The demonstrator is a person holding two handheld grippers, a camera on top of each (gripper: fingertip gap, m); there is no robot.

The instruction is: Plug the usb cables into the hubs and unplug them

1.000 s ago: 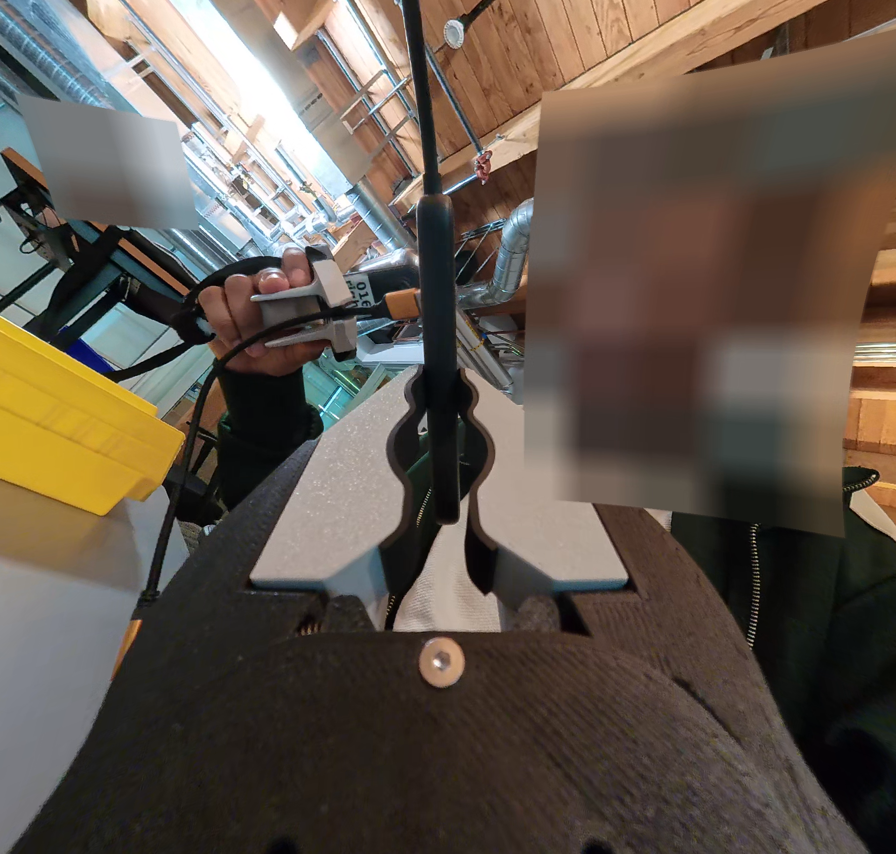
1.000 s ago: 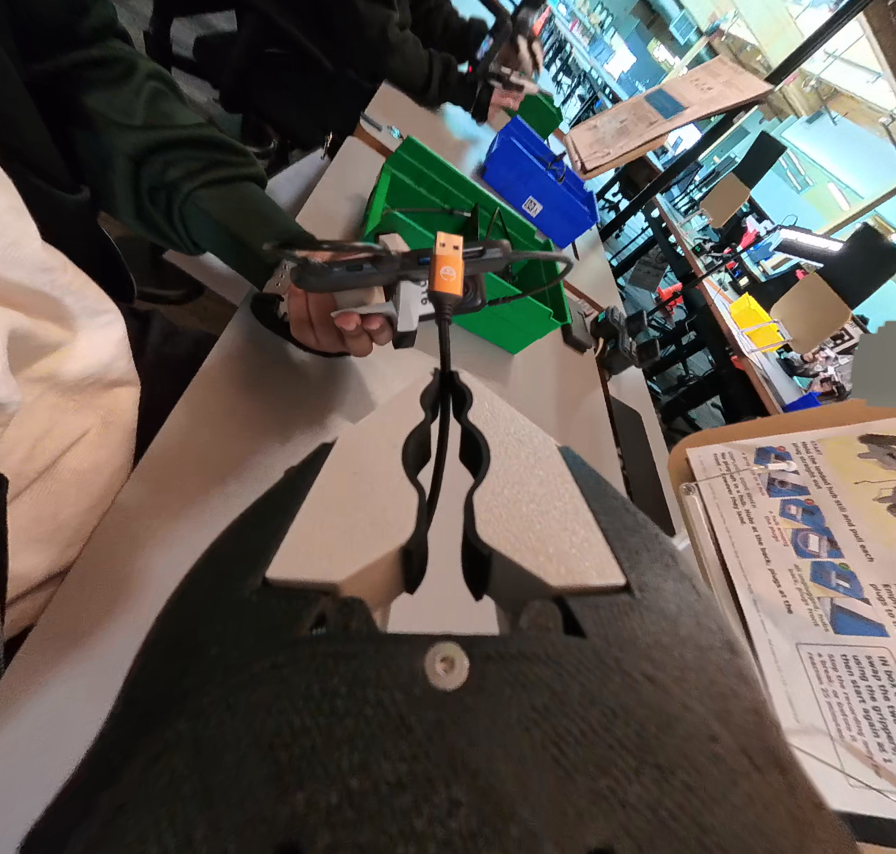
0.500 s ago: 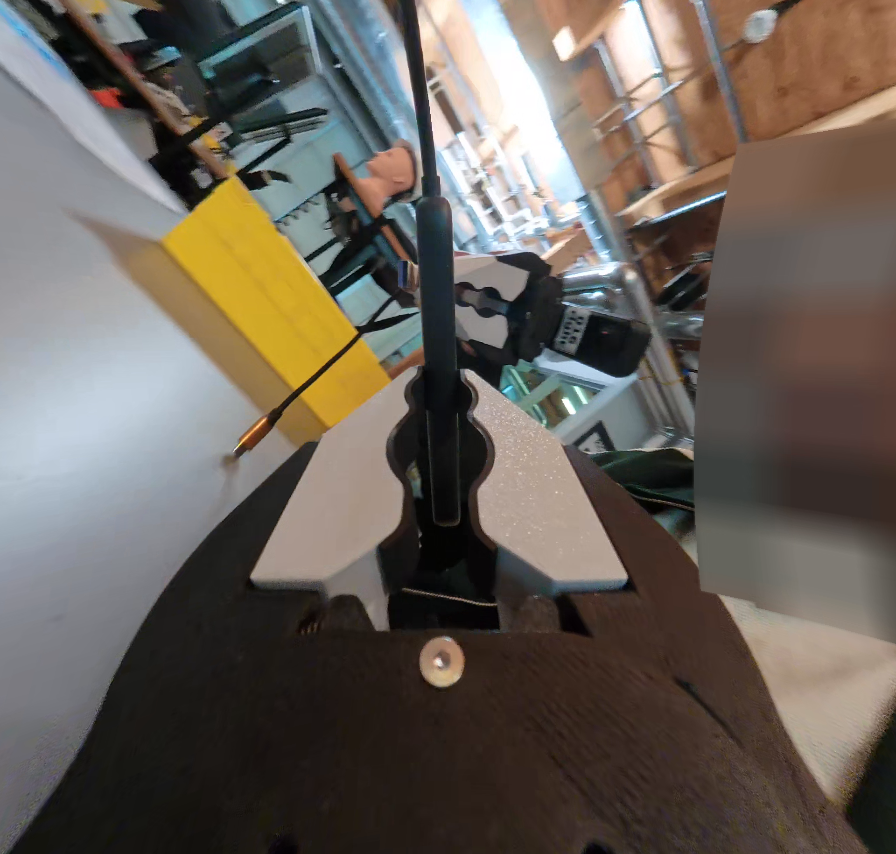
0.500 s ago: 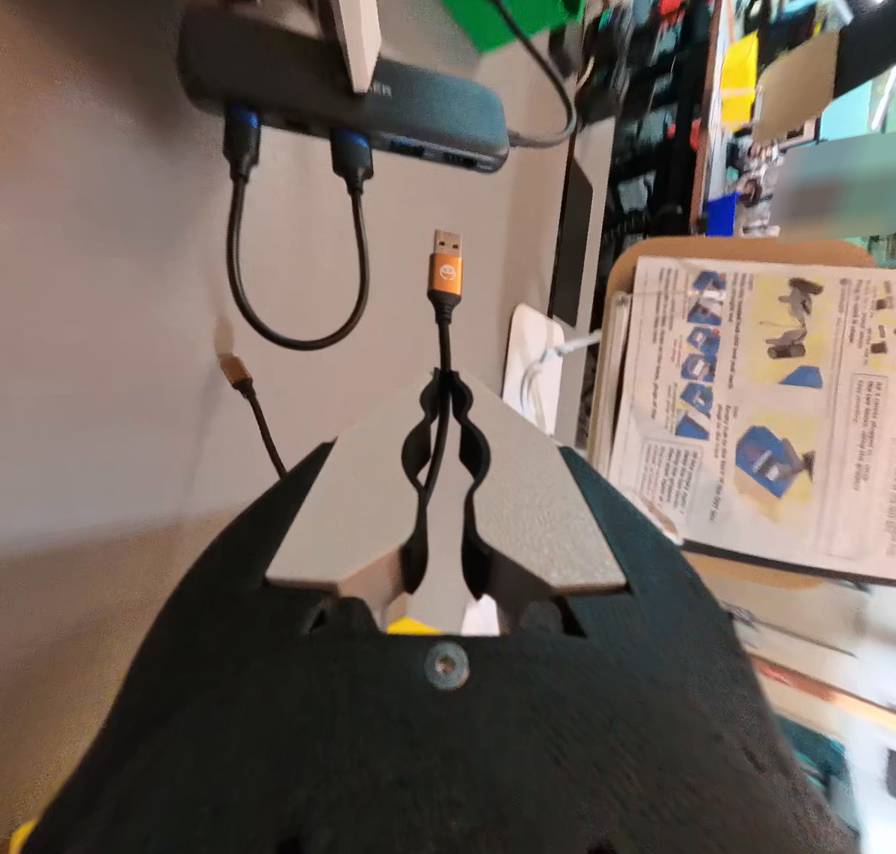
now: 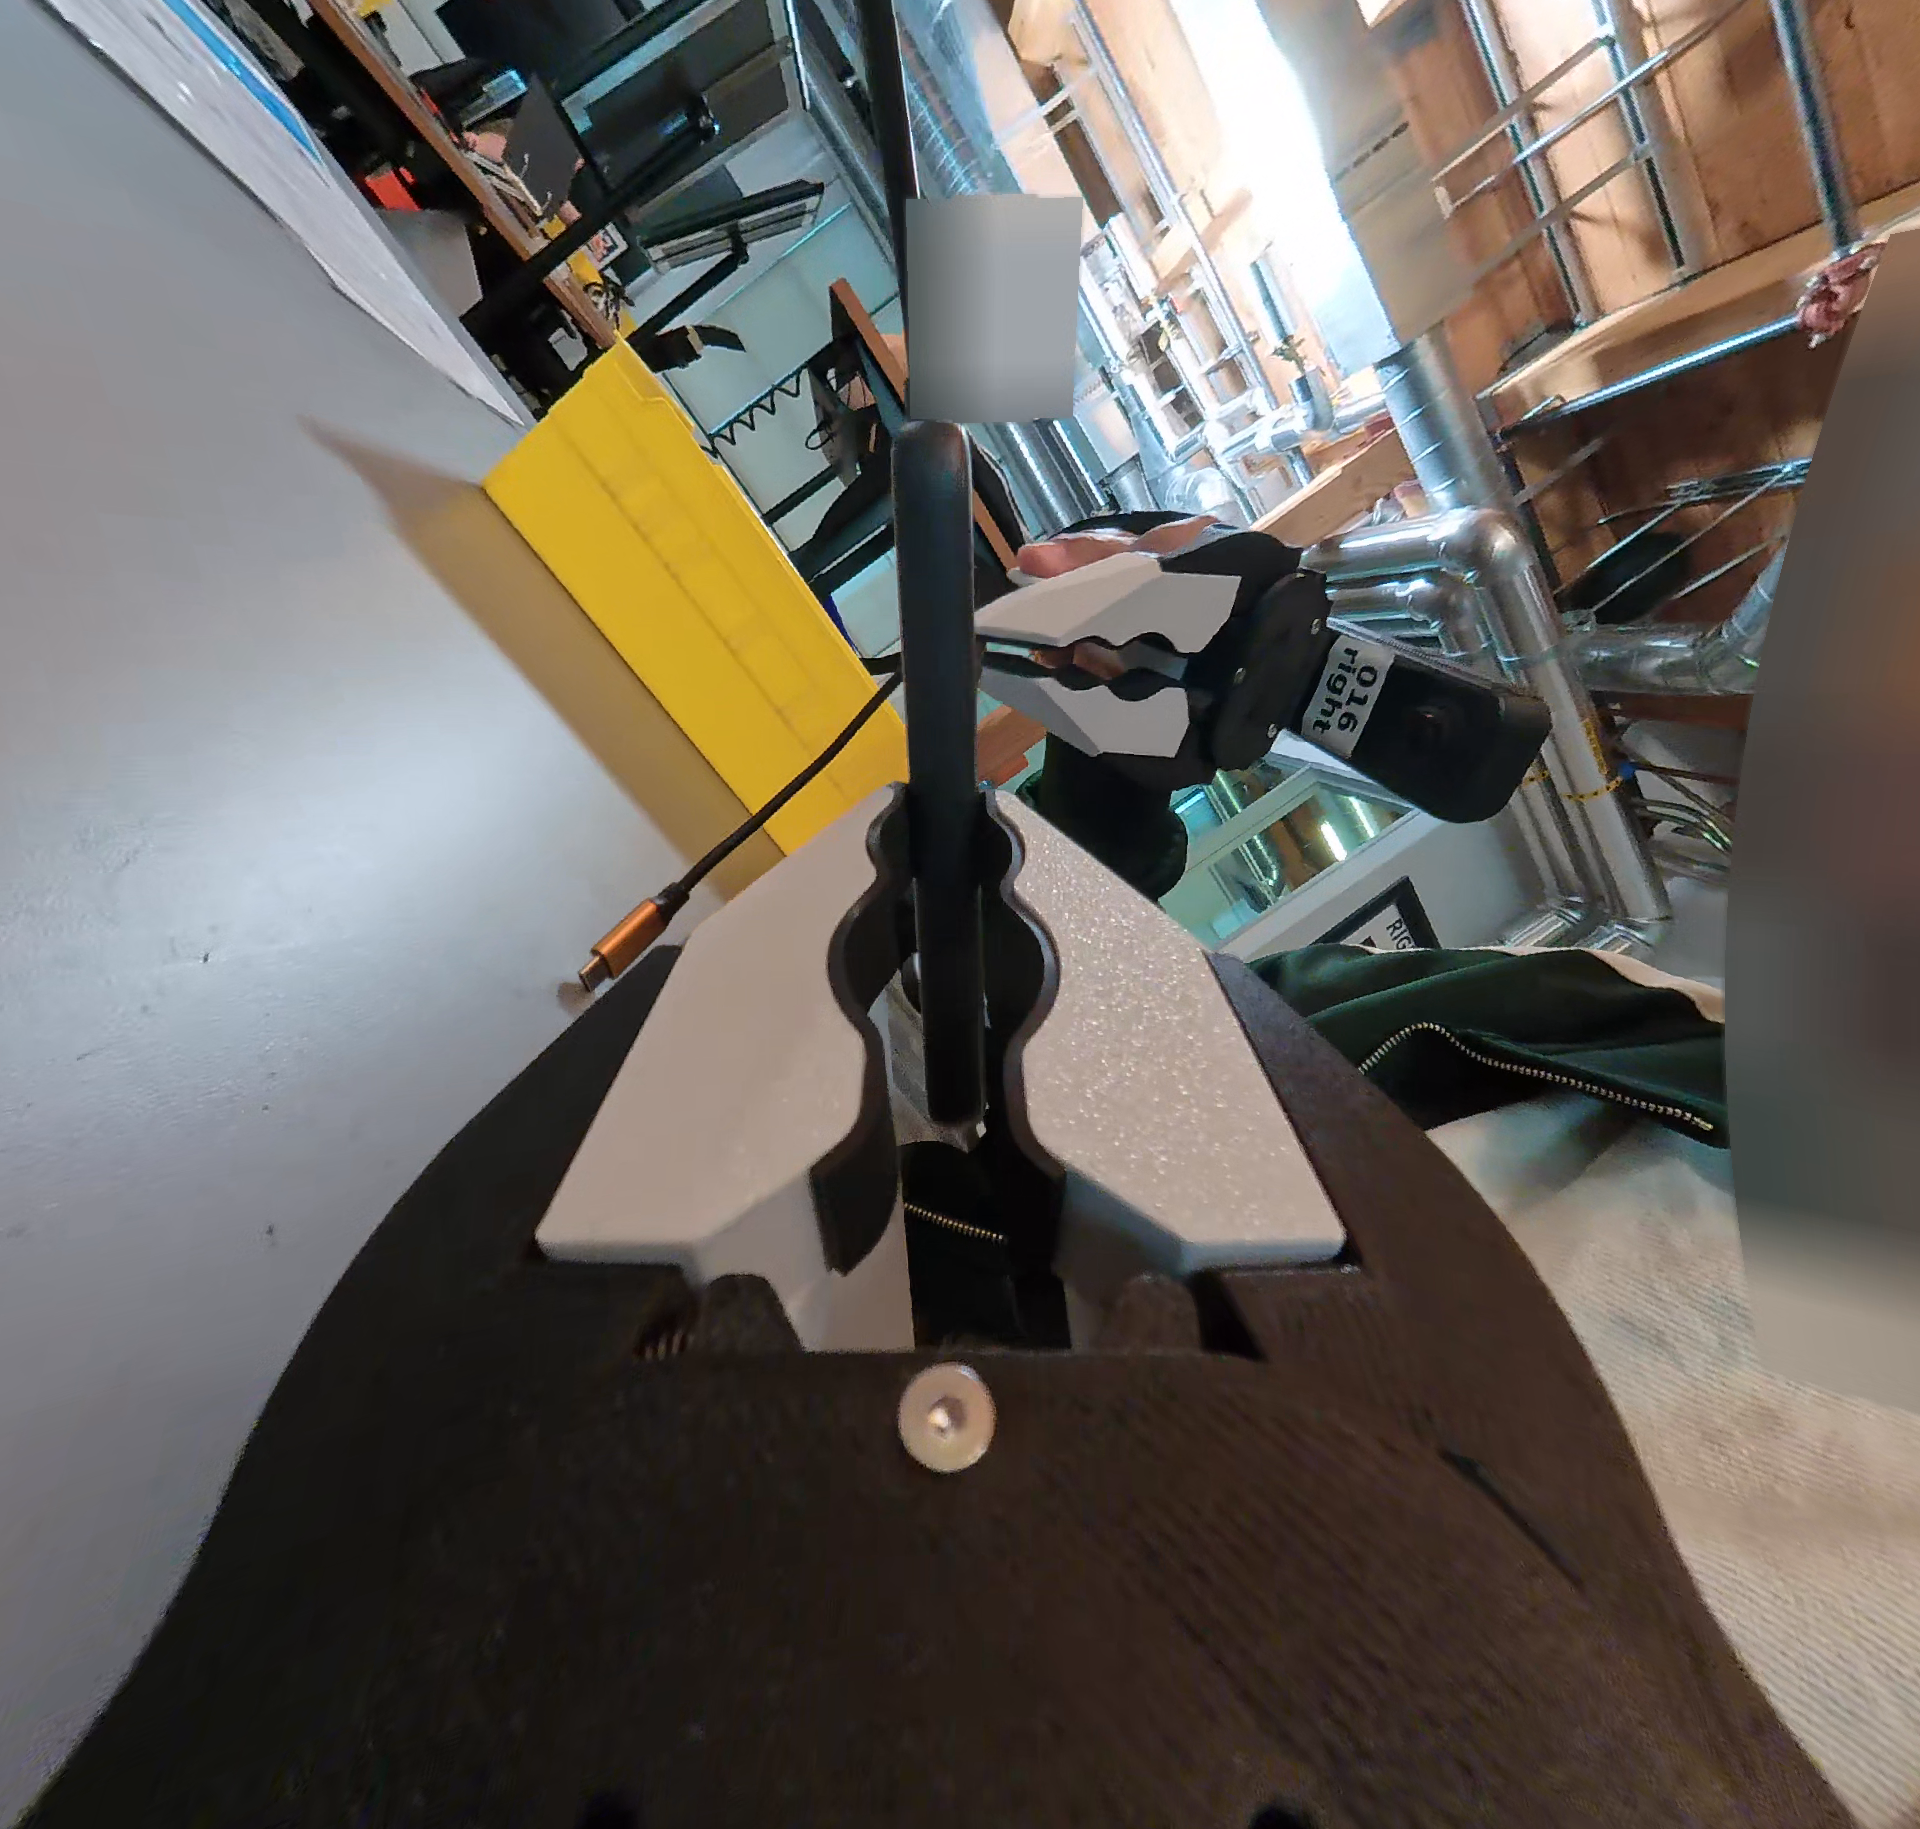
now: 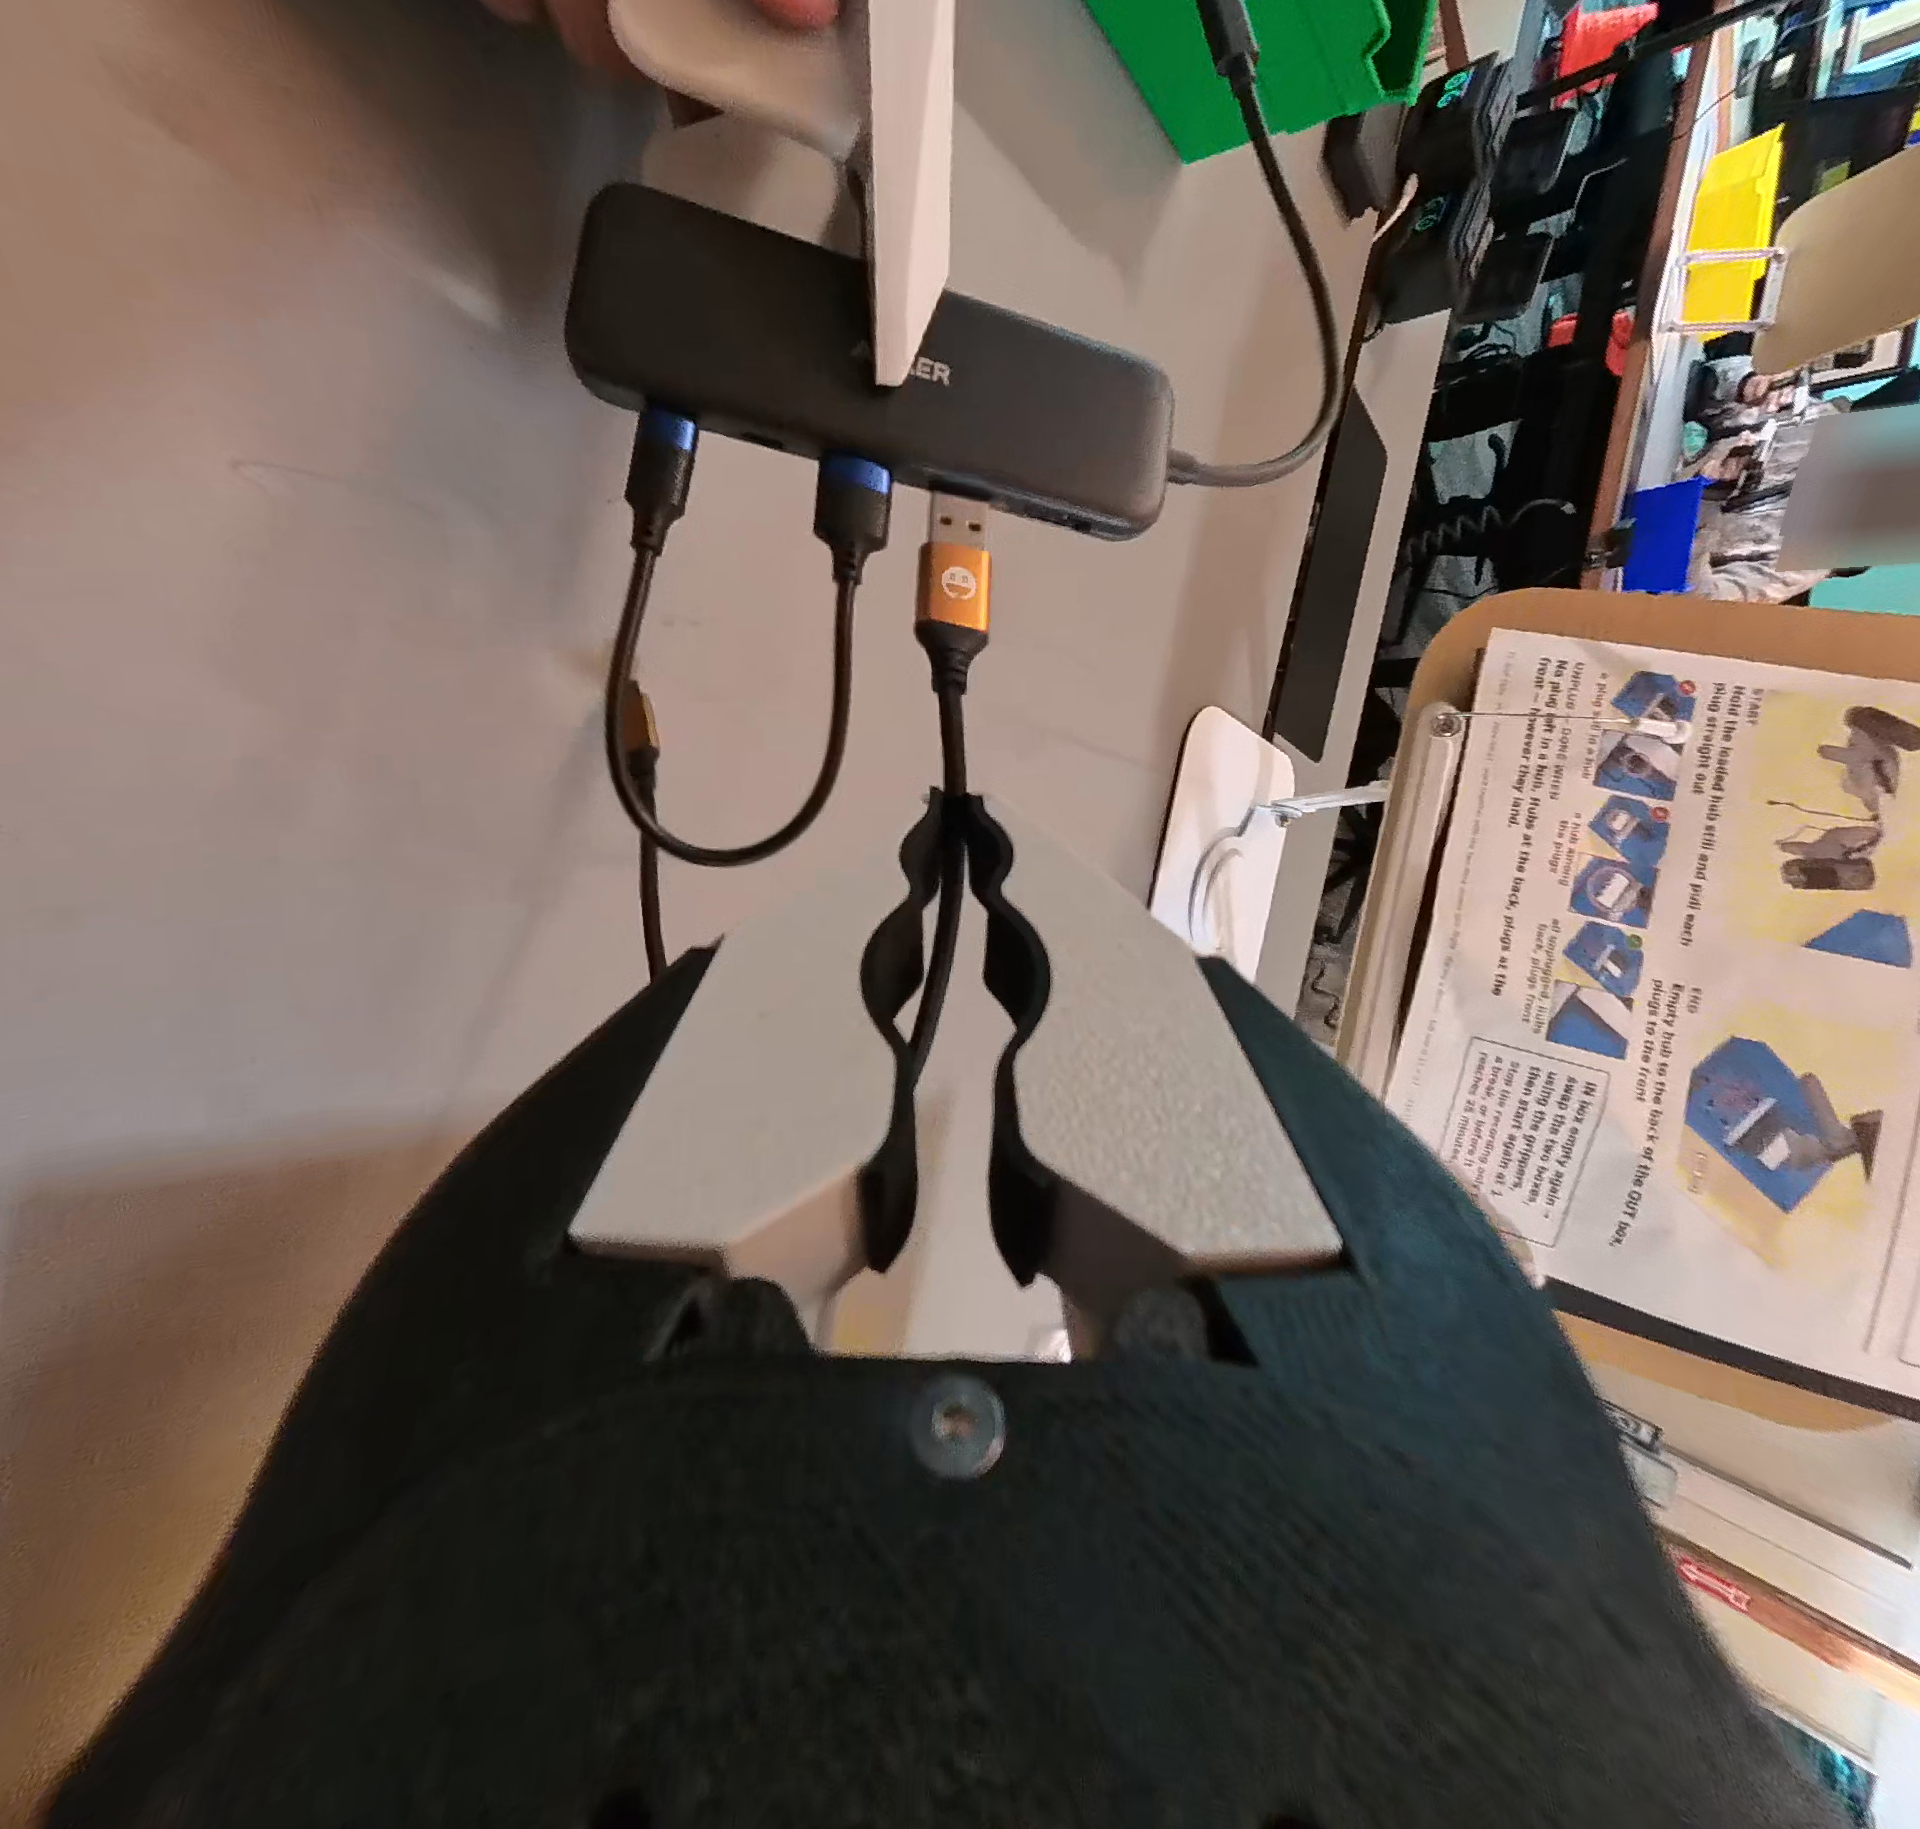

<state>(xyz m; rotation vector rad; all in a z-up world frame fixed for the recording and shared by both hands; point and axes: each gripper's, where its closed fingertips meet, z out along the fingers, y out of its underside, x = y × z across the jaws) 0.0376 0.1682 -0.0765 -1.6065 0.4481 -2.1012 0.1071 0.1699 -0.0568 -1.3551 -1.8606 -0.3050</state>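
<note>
My left gripper (image 5: 940, 813) is shut on the dark USB hub (image 5: 938, 699), seen edge-on between its fingers. In the right wrist view the hub (image 6: 727, 325) hangs flat over the grey table, with the left gripper's white fingers (image 6: 904, 169) clamped on it. A short black cable (image 6: 727, 844) loops from two blue plugs (image 6: 854, 491) seated in the hub. My right gripper (image 6: 951, 803) is shut on a black cable with an orange USB plug (image 6: 954, 584). The plug's metal tip is right at the hub's front edge, beside the blue plugs. The right gripper also shows in the left wrist view (image 5: 1101, 657).
A yellow bin (image 5: 675, 616) stands on the grey table. The orange cable's other end (image 5: 634, 943) lies loose near it. A green bin (image 6: 1247, 13) is beyond the hub. An instruction sheet (image 6: 1662, 948) and a white pad (image 6: 1226, 844) lie to the right.
The right gripper has carried the orange plug up to the hub's front edge, closing the gap. The left gripper has kept its hold on the hub while its view swung toward the table.
</note>
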